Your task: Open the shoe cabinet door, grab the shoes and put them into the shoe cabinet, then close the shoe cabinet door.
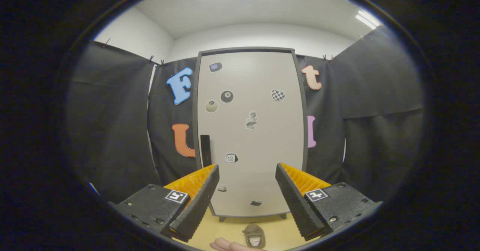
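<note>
Gripper: your gripper (247,176) has its two fingers wide apart, holding nothing.
Cabinet: the shoe cabinet (250,131) stands straight ahead, beyond your fingers.
Door: shut, with a dark handle (205,150) near its left side.
Shoe: one shoe (254,236) lies on the floor (228,230), low between your fingers.

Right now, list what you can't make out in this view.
- Cabinet inside: hidden by its shut door.
- Shoe: small, partly cut off below the open gripper.
- Hand: mostly cut off.
- Door stickers: too small to read.
</note>
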Motion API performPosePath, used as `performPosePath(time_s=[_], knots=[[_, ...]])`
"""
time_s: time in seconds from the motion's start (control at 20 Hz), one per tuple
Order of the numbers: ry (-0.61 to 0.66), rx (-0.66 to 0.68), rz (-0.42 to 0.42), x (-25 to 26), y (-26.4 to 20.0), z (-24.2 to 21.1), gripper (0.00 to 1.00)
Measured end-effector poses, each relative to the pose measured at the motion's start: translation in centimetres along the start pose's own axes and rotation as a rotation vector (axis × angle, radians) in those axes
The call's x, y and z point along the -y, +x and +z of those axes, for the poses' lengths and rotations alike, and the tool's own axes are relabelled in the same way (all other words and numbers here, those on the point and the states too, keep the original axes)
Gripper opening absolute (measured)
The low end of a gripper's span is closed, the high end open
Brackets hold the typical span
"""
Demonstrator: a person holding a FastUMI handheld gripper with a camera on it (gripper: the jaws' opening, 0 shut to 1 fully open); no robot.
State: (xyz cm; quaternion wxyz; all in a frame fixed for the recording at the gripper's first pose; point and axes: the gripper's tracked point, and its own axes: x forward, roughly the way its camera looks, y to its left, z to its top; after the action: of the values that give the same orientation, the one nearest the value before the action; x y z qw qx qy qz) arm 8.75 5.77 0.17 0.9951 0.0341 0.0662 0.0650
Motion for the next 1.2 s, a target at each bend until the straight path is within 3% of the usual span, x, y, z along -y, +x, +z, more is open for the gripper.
performPosePath(time_s=[0.5, 0.8, 0.9, 1.0, 1.1, 1.2], knots=[[-0.081, 0.018, 0.111, -9.0, 11.2, -1.1, 0.99], [-0.062, -0.096, 0.059, -11.0, 16.8, -4.6, 0.99], [-0.048, -0.094, 0.036, -10.2, 18.1, -4.2, 0.88], [-0.023, -0.096, 0.042, -9.7, 19.0, -4.0, 0.84], [0.006, -0.099, 0.091, -10.1, 19.5, -3.9, 0.79], [-0.001, -0.102, 0.132, -10.5, 19.9, -3.8, 0.65]])
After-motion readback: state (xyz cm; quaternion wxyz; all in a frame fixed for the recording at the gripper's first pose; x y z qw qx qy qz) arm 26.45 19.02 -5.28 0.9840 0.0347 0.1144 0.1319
